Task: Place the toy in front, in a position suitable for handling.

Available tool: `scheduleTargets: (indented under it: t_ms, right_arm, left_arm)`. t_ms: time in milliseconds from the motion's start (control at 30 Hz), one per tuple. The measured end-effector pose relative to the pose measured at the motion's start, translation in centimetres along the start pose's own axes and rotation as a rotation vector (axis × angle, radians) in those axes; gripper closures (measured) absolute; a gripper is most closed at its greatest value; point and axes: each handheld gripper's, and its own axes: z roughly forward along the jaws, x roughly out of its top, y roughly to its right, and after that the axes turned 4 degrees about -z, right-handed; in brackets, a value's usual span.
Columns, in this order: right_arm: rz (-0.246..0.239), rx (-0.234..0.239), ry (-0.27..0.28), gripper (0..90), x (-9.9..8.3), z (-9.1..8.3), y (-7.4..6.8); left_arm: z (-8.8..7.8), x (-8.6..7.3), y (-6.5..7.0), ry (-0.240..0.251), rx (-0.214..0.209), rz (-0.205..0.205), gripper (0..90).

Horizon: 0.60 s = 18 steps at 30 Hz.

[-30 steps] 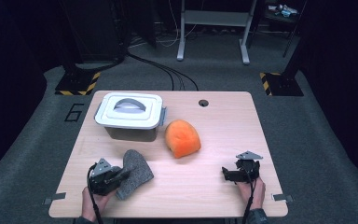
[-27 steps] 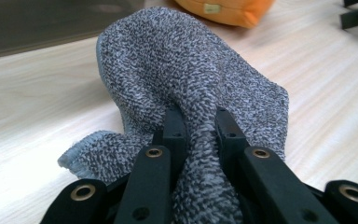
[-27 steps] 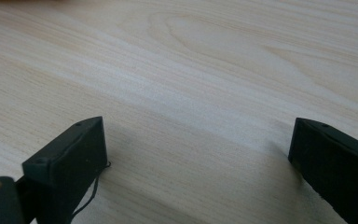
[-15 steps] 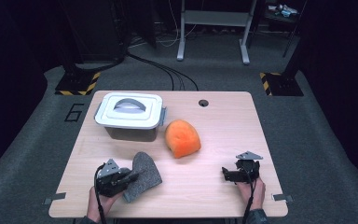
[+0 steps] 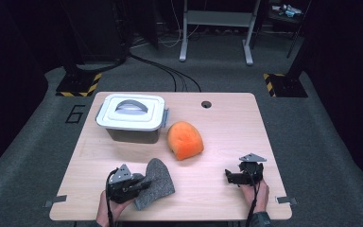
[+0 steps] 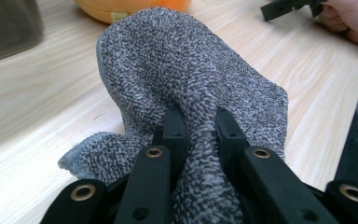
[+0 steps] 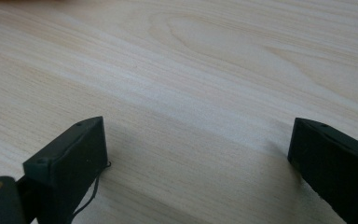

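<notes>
Your table (image 5: 227, 127) carries everything, light wood with a small round hole (image 5: 206, 104) near its 12 o'clock edge. Largest on it is the lidded container (image 5: 131, 117), white lid with a grey handle, sitting toward 10 o'clock. Just beside it, close to the centre, lies the orange cushion-like piece (image 5: 185, 140). Nearer to you, at about 7 o'clock, the grey knitted cloth (image 5: 156, 183) lies on the wood, well apart from the container. Your left gripper (image 5: 142, 182) has its fingers (image 6: 175, 130) drawn narrow and pinching a fold of that cloth, which bunches up between them in the left gripper view. Your right gripper (image 5: 230, 176) rests at 5 o'clock, its fingers (image 7: 81, 149) spread wide over bare wood, holding nothing
</notes>
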Motion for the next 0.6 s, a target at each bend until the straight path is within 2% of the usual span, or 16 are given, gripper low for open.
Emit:
scheduleTargets:
  t_ms: [233, 267, 367, 600]
  right_arm:
    - [0.001, 0.0, 0.0, 3.8, 0.0, 0.0, 0.0]
    - [0.001, -0.001, 0.001, 3.8, 0.0, 0.0, 0.0]
    - [0.001, -0.001, 0.001, 3.8, 0.0, 0.0, 0.0]
    - [0.002, -0.001, 0.001, 3.8, 0.0, 0.0, 0.0]
  left_arm:
    - [1.3, 0.5, 0.8, -0.003, -0.036, 0.029, 78.2]
    - [1.4, 0.6, 0.8, -0.015, -0.039, 0.046, 78.2]
    - [2.1, 0.9, 1.1, -0.019, -0.049, 0.064, 78.2]
    - [3.9, 1.4, 1.7, -0.036, -0.074, 0.08, 78.1]
